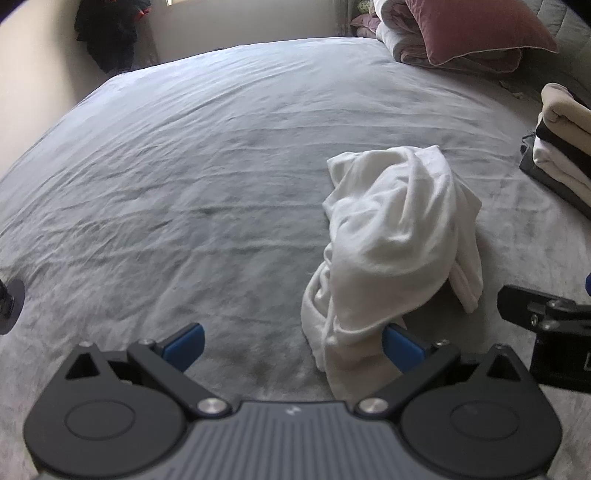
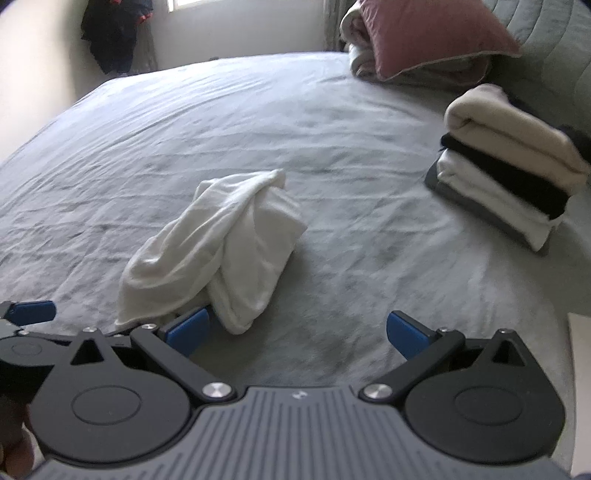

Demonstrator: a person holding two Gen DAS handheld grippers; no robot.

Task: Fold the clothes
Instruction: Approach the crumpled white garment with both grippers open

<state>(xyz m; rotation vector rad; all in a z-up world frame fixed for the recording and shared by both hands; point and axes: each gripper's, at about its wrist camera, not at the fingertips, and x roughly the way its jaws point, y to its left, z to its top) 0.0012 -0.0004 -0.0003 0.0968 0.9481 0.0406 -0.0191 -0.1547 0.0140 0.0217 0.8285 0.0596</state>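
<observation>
A crumpled white garment (image 1: 391,243) lies in a heap on the grey bed sheet (image 1: 192,177). It also shows in the right wrist view (image 2: 218,243). My left gripper (image 1: 293,347) is open, low over the sheet; the garment's near end drapes over its right finger (image 1: 400,349). My right gripper (image 2: 297,334) is open and empty just right of the garment, whose near edge touches its left finger (image 2: 188,330). The right gripper's body shows at the right edge of the left wrist view (image 1: 546,325).
A stack of folded clothes (image 2: 506,173), beige on top, sits on the bed at the right; it also shows in the left wrist view (image 1: 565,147). A maroon pillow on a folded duvet (image 2: 424,40) lies at the head. Dark clothes (image 2: 114,33) hang at the far wall.
</observation>
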